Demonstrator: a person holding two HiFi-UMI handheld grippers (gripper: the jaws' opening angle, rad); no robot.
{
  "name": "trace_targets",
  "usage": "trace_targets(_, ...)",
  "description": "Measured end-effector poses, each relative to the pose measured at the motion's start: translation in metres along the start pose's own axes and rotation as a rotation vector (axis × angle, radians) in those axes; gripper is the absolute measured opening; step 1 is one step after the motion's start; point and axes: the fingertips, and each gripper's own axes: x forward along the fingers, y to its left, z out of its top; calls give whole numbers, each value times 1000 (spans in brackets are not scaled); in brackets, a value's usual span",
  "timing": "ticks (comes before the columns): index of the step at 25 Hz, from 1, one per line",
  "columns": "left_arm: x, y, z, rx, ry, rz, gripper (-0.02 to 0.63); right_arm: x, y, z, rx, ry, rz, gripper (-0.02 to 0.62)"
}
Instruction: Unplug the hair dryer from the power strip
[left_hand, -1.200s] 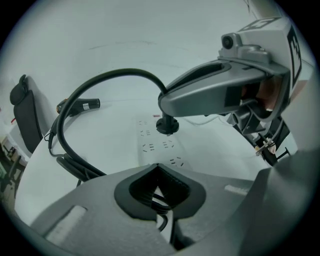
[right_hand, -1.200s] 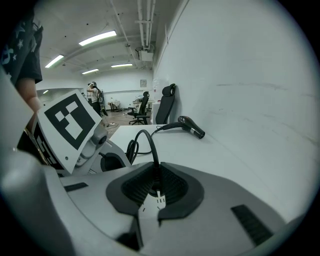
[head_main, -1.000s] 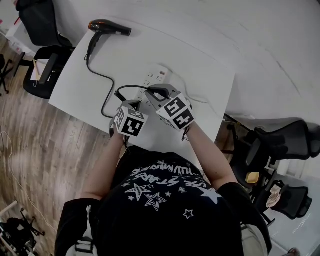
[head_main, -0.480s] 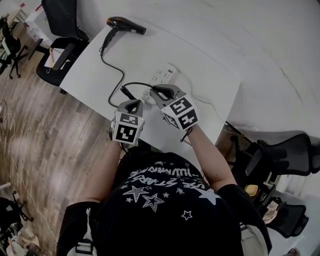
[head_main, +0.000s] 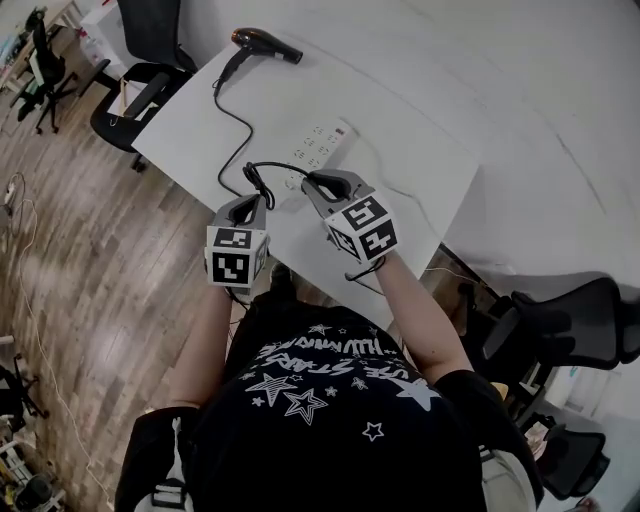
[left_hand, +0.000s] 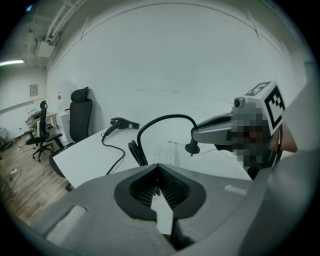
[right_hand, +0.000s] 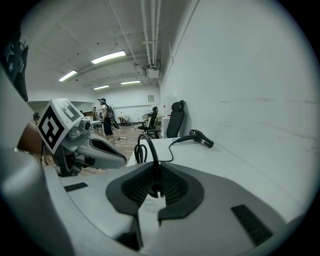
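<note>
The black hair dryer (head_main: 265, 45) lies at the far end of the white table (head_main: 400, 170). Its black cord (head_main: 237, 125) runs toward me past the white power strip (head_main: 320, 150). My right gripper (head_main: 318, 183) is shut on the plug (left_hand: 190, 148), which hangs in the air clear of the strip, prongs down. From the plug the cord arcs over to a small bunch of loops (left_hand: 136, 151) at my left gripper (head_main: 248, 203). That gripper is shut on the cord just left of the right one, near the table's front edge.
A thin white lead (head_main: 385, 195) leaves the power strip to the right. Black office chairs stand off the table's far-left corner (head_main: 150, 60) and to the right (head_main: 560, 320). Wooden floor (head_main: 90, 260) lies left of the table.
My left gripper has drawn back toward the near table edge, pulling the cord loops with it. The right gripper stays beside the strip holding the plug. The head view has shifted.
</note>
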Motion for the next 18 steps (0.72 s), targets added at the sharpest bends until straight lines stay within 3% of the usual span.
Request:
trace_targets(10,-59,-36,-26,-74,-34,87,6,-64,28,-28,-22,-8,14,51)
trace_targets(18,-92,-75,-56,-103,-20,112,6,-110,41,-65,19,6,8,51)
